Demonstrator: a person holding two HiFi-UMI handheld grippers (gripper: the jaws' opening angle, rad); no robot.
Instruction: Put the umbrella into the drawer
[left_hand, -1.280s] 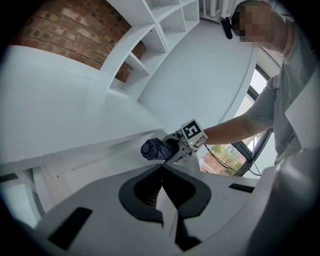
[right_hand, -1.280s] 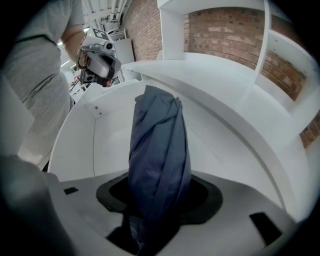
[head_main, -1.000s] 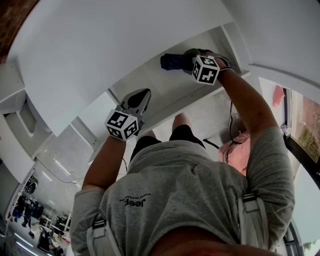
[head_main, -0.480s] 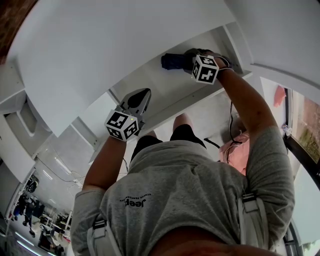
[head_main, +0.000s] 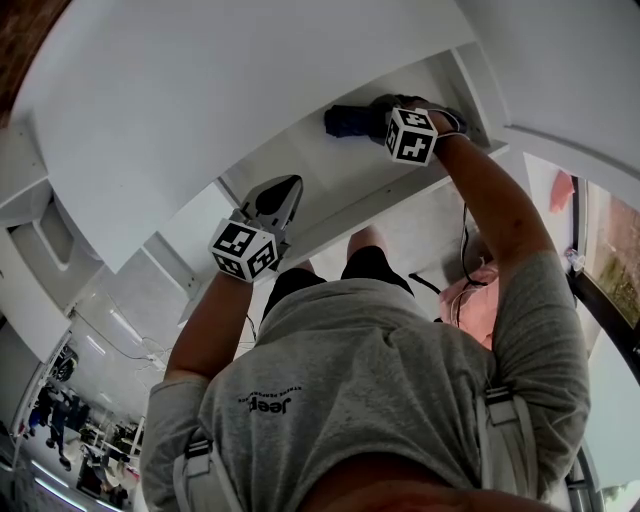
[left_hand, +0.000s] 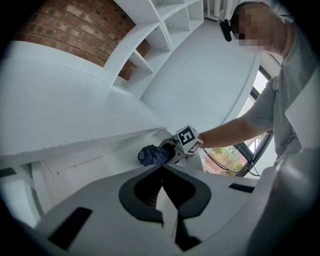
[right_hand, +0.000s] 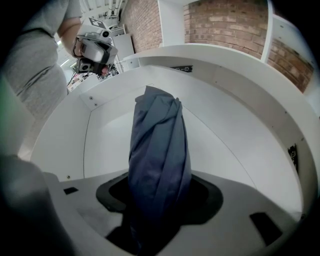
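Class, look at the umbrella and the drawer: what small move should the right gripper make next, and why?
Probably lower slightly, to set the load on the floor before any release. The right gripper is shut on the folded umbrella, which points down into the open drawer over bare floor. Whether its tip touches is unclear. The left gripper is shut and empty.

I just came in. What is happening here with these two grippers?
A person works at an open white drawer with a gripper in each hand. The jaws of the right gripper are closed on a folded dark blue umbrella and hold it inside the drawer. It is not yet released. The left gripper, jaws together and empty, is near the drawer's front edge.
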